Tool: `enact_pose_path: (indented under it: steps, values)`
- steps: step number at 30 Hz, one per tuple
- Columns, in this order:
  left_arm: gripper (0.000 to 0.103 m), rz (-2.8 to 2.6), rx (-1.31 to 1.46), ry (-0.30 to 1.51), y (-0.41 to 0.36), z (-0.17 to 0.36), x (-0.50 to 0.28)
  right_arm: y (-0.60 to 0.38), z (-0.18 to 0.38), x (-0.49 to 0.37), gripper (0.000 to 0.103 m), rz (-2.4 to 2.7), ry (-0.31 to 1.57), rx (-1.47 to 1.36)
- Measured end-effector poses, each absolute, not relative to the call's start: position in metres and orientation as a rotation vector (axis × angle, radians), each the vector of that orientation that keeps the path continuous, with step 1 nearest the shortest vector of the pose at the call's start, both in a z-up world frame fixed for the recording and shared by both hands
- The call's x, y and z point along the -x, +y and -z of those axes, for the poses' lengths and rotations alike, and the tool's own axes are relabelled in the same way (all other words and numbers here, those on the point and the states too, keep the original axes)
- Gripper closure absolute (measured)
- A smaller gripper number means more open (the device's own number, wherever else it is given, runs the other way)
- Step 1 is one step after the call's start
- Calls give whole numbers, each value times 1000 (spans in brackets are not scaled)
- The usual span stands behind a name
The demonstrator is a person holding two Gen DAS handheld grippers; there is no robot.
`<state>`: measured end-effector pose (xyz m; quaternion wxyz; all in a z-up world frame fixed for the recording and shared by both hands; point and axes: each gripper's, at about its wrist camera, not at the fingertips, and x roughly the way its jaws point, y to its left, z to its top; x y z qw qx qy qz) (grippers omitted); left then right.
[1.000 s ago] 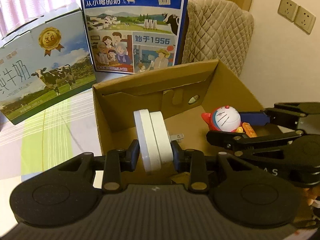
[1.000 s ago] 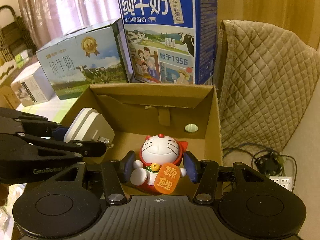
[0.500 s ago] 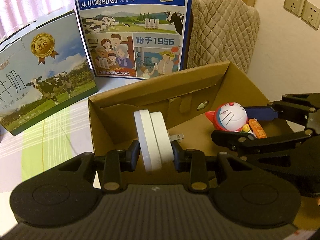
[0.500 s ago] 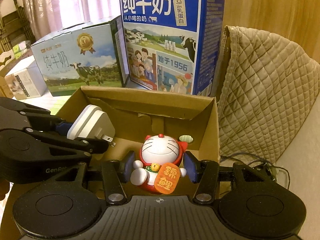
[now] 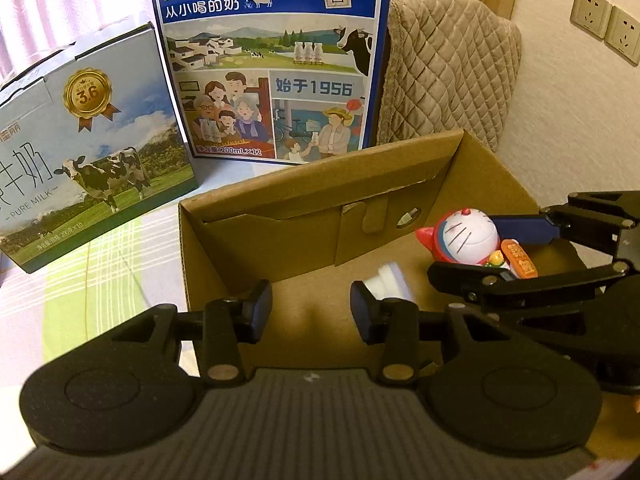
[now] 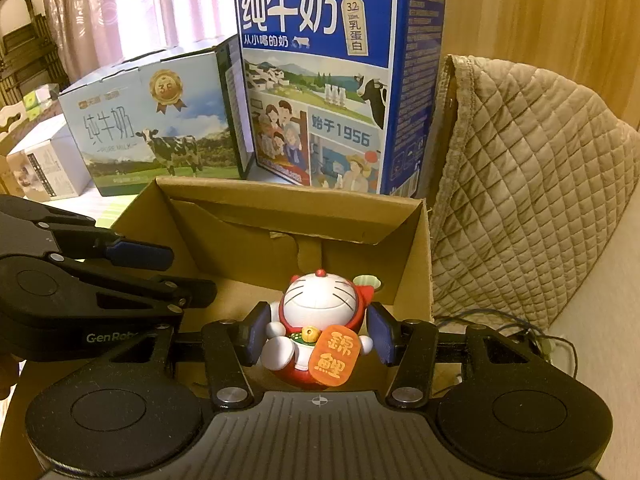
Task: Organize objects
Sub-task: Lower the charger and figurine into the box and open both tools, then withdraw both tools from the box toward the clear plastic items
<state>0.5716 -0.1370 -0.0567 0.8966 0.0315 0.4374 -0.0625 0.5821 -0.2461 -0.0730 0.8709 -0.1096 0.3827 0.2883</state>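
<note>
My left gripper stands open above the cardboard box, its pads empty. A white plug-in charger shows as a blur just beyond the right pad, down inside the box. My right gripper is shut on a red and white cat figurine carrying an orange tag, held over the right side of the box. In the left wrist view the figurine sits between the right gripper's fingers. The left gripper appears open at the left of the right wrist view, where the charger is hidden.
Two milk cartons stand behind the box: a tall blue one and a lower one with a cow. A quilted beige cover lies to the right, with cables below it. Wall sockets are far right.
The left gripper has opened and let go of the white charger, which is dropping into the box. The right gripper still holds the figurine, and both views have risen slightly.
</note>
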Motion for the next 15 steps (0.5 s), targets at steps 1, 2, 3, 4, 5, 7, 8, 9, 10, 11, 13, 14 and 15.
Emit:
enact_pose_path:
  steps: [1, 2, 3, 4, 5, 7, 8, 9, 10, 11, 13, 14, 15]
  values:
    - [64, 129, -65, 906, -137, 57, -572, -246, 73, -582, 54, -602, 800, 229]
    - [64, 130, -61, 905, -136, 57, -572, -246, 73, -582, 54, -605, 798, 228]
    - [63, 130, -56, 905, -136, 57, -572, -246, 73, -582, 54, -603, 797, 226]
    - [63, 130, -53, 905, -135, 56, -572, -247, 73, -582, 54, -603, 798, 223]
    - [62, 129, -52, 905, -135, 56, -572, -247, 73, -582, 54, -601, 798, 220]
    - [59, 121, -55, 901, -135, 56, -572, -247, 73, -583, 54, -601, 798, 217]
    - [59, 121, -57, 899, -135, 56, -572, -247, 72, -583, 54, -601, 799, 215]
    - [58, 117, -56, 899, -135, 56, -572, -248, 72, -583, 54, -602, 799, 215]
    - [58, 118, -54, 898, -135, 56, -572, -248, 72, -583, 54, -602, 799, 212]
    - [57, 117, -53, 898, -135, 56, -572, -248, 72, -583, 54, -602, 799, 211]
    - [57, 113, -56, 897, -135, 56, -572, -248, 72, -583, 54, -601, 799, 212]
    - [57, 113, -56, 896, -135, 56, -571, -248, 72, -583, 54, -601, 799, 211]
    - [56, 113, -56, 896, -135, 56, -571, -248, 72, -583, 54, -601, 799, 211]
